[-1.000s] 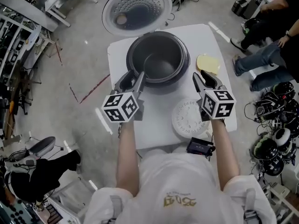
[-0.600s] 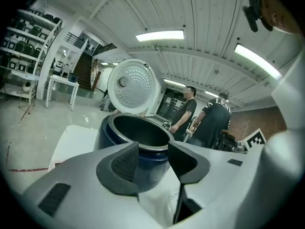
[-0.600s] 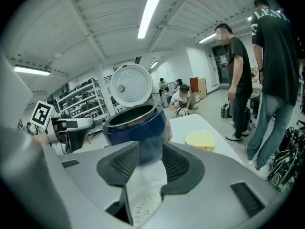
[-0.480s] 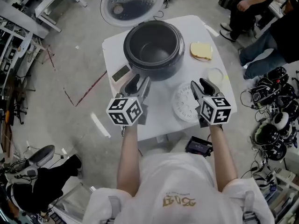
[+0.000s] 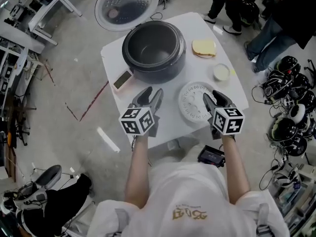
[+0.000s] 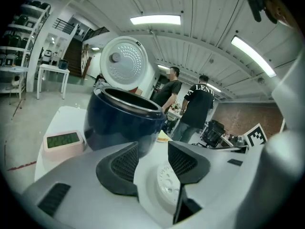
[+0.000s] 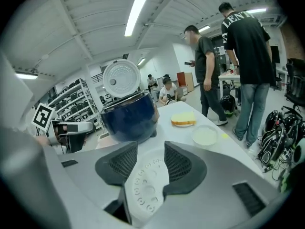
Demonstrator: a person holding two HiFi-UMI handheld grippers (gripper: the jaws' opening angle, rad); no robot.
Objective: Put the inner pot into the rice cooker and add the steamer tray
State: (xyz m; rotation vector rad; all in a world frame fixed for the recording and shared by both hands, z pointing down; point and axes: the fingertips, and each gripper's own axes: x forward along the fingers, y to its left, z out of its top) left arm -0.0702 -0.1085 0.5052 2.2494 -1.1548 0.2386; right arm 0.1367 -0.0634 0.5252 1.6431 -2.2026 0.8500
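Note:
The dark rice cooker [image 5: 154, 48] stands at the back of the white table [image 5: 111, 58], lid [image 5: 127, 6] flipped open behind it, with the dark inner pot [image 5: 154, 42] inside. The white perforated steamer tray [image 5: 196, 102] lies flat on the table in front of it. My left gripper [image 5: 151, 97] is open and empty, left of the tray. My right gripper [image 5: 216, 98] hovers at the tray's right edge; its jaws have just been opening and stand open. In the right gripper view the tray [image 7: 145, 185] shows below the jaws, untouched. The left gripper view has the cooker [image 6: 124, 123] ahead.
A pink digital device [image 5: 122, 79] lies left of the cooker. A yellow sponge-like block [image 5: 204, 47] and a small white dish [image 5: 221, 72] sit at the right. A black device [image 5: 211, 155] hangs at the table's near edge. People stand beyond the table's right.
Both grippers have drawn back from the cooker towards the table's near edge. The right gripper's jaws have spread wider and now stand by the steamer tray.

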